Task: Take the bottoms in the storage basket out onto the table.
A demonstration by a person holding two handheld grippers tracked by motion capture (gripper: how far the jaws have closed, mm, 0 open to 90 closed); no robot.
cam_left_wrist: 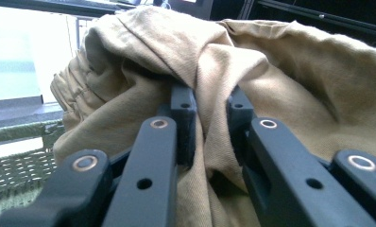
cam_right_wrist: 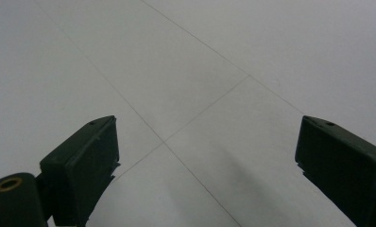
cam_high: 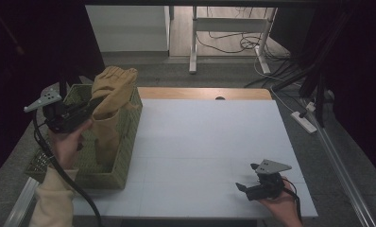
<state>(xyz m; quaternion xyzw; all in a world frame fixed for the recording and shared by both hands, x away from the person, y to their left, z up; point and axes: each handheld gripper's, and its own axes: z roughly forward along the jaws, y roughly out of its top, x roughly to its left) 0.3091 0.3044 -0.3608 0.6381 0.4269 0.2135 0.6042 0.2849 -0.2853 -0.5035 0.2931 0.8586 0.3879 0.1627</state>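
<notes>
Left gripper view: fingers (cam_left_wrist: 183,120) pinched shut on a fold of the tan garment (cam_left_wrist: 252,71), cloth bunched between the pads and draped over them. High view, the left gripper (cam_high: 92,105) holds that garment (cam_high: 111,90) lifted at the top of the green woven basket (cam_high: 108,177) by the tabletop's left edge; the lower part of the cloth hangs down inside the basket (not clear of it yet). Right gripper (cam_high: 248,178) idle near the front right corner of the white tabletop (cam_high: 209,137), its fingers (cam_right_wrist: 89,156) spread wide with nothing between them, bare surface beyond.

Progress, as I read it: grasp done, lift partway. Left to do: pull the garment fully out of the basket and lay it on the open tabletop, probably with the right gripper taking a second hold.
</notes>
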